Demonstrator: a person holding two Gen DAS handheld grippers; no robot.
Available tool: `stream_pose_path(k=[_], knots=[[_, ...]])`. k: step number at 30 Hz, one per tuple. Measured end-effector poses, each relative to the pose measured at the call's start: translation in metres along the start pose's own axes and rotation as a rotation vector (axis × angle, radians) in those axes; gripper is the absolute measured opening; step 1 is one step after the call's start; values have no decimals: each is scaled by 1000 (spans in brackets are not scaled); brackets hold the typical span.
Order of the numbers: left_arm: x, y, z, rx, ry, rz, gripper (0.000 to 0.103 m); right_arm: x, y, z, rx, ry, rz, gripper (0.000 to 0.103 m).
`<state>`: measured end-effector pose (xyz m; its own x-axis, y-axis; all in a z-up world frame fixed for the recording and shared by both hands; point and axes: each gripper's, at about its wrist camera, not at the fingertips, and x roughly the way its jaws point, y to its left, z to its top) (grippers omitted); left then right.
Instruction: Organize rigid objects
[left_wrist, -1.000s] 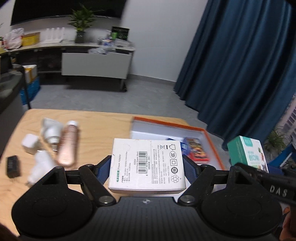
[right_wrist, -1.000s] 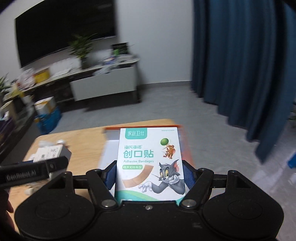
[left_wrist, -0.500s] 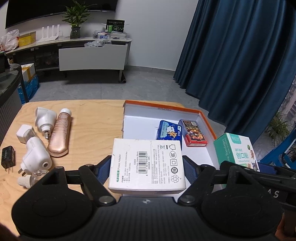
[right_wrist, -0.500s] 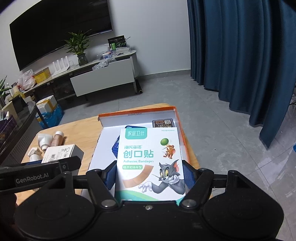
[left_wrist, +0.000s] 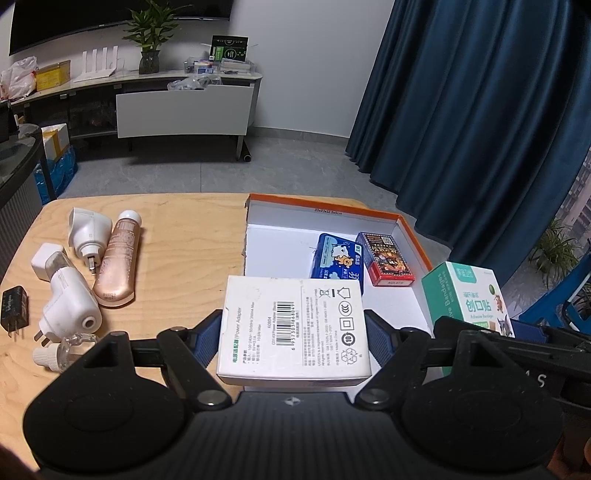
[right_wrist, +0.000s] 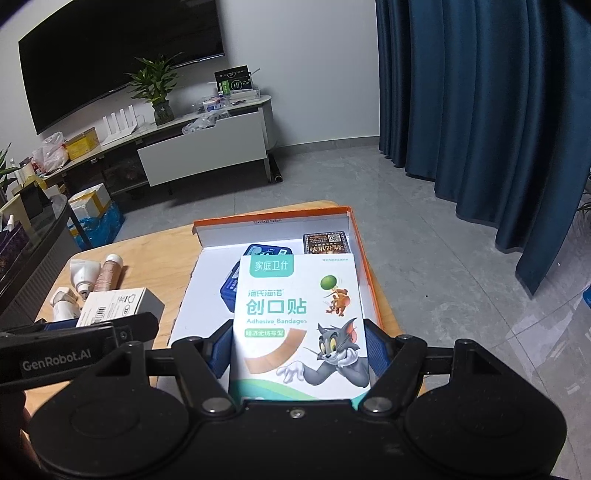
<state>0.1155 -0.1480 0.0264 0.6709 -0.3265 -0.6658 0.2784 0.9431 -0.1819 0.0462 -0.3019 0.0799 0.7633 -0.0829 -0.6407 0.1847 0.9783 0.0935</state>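
On the table (left_wrist: 192, 221), plugs (left_wrist: 70, 302) and a tube (left_wrist: 118, 264) lie at left, apart from the tray (left_wrist: 325, 211). The left gripper (left_wrist: 293, 332) clamps an adapter box (left_wrist: 293, 325) over the tray's near-left edge. The right gripper (right_wrist: 297, 354) clamps a bandage box (right_wrist: 299, 317) above the tray's right side, over a blue pack (right_wrist: 231, 284) and card box (right_wrist: 327, 242).

A white wall (left_wrist: 314, 55) is seen behind a grey tiled floor (left_wrist: 221, 173). A large dark television (right_wrist: 110, 62) is mounted above a long low cabinet (left_wrist: 184, 107), on which a potted plant (left_wrist: 151, 40) and assorted clutter are placed. Dark blue curtains (left_wrist: 480, 122) are hung at the right. A light wooden table (left_wrist: 177, 236) occupies the foreground under dim indoor light.
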Motion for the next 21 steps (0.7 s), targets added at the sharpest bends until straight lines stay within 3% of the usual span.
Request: stream_pose_path(k=[21], knots=[[3,-3,-3,12,10,3,80,3,3,0,-4,0,-19,84]])
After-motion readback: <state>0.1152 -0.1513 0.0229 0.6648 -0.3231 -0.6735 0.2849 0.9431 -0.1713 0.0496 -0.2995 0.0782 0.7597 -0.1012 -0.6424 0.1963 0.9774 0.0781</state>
